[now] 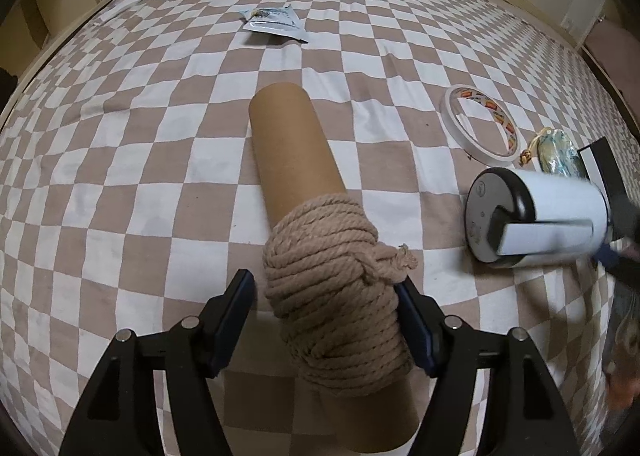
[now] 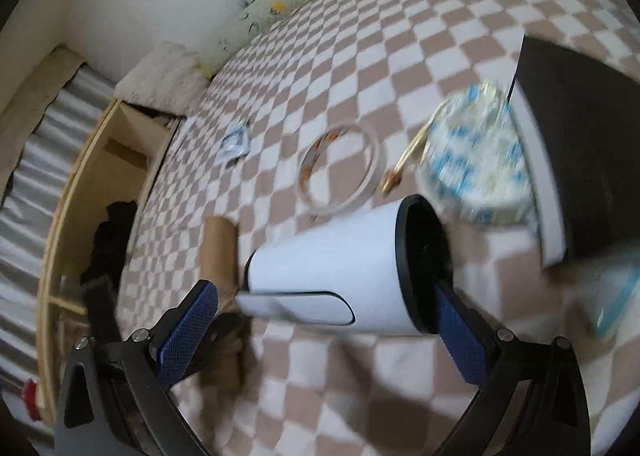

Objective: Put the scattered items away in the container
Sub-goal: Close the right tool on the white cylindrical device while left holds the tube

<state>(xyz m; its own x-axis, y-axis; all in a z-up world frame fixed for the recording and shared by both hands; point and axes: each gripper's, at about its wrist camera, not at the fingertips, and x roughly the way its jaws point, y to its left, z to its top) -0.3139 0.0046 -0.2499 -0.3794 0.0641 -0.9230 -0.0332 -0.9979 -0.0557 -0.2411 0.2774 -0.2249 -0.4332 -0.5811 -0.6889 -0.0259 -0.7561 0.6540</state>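
**A:** Two grippers, two objects. How were they set?

**B:** The left gripper [image 1: 322, 282] straddled the rope [image 1: 332, 296] wound round a cardboard tube [image 1: 292, 144]. The tube lay on the checked bedsheet [image 1: 120, 176], pointing away from the camera. The right-hand pad touched the coil, while a gap showed at the other pad, so the jaws were spread and not clamped. I judged it aimed at the rope because the coil would offer more friction than bare cardboard.

**A:** And the right?

**B:** The right gripper [image 2: 324, 291] was spread wide along a white cylinder with black rims [image 2: 328, 256], which lay on its side. One finger met the dark end and the other stood short of the near end, so it held nothing firmly. That view was blurred.

**A:** Where was the container?

**B:** A black box with a white wall [image 2: 580, 160] sat just beyond the cylinder at the right. What showed of its inside was dark, and I couldn't make out anything in it.

**A:** What lay outside it?

**B:** The tube and the cylinder did. So did a tape ring [image 1: 490, 158] and a blue-patterned pouch [image 2: 476, 160] against the box's wall. A foil sachet [image 1: 272, 20] lay well apart, up the bed.
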